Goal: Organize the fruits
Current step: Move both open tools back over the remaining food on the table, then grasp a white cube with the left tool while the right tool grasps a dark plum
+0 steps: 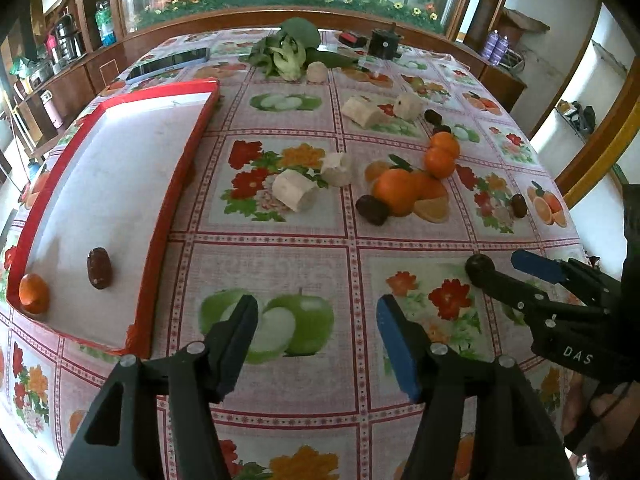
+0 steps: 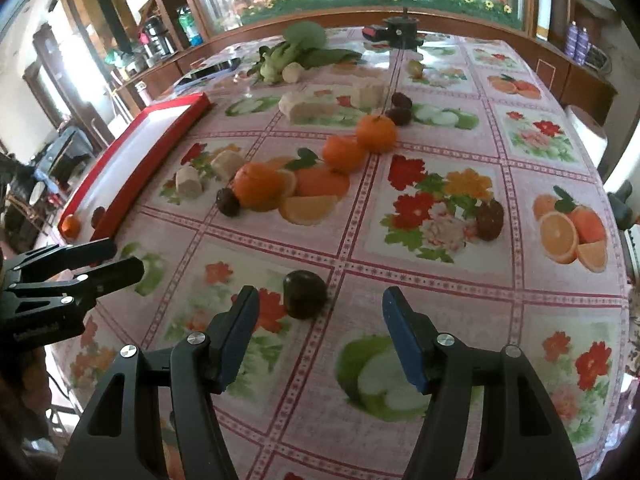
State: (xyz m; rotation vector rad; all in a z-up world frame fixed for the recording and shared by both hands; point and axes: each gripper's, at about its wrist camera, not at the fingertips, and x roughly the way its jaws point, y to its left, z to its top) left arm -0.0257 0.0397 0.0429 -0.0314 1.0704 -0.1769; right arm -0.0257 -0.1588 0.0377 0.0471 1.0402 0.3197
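A white tray with a red rim (image 1: 176, 184) lies at the left and holds one orange (image 1: 34, 294) and one dark date (image 1: 99, 268). My left gripper (image 1: 318, 332) hangs open over the printed tablecloth beside the tray, with nothing between its fingers. My right gripper (image 2: 322, 320) is open too. A dark date (image 2: 304, 294) lies on the cloth just past its tips, nearer the left finger, and neither pad touches it. Three oranges (image 2: 258, 186) sit mid-table with further dates (image 2: 489, 220) and pale white fruit chunks (image 1: 294, 190) around them.
Leafy greens (image 1: 288, 52), a phone (image 1: 172, 66) and a black device (image 1: 384, 42) lie at the table's far end. Wooden cabinets ring the table. The right gripper (image 1: 506, 264) shows at the left view's right edge, and the left gripper (image 2: 120, 258) at the right view's left edge.
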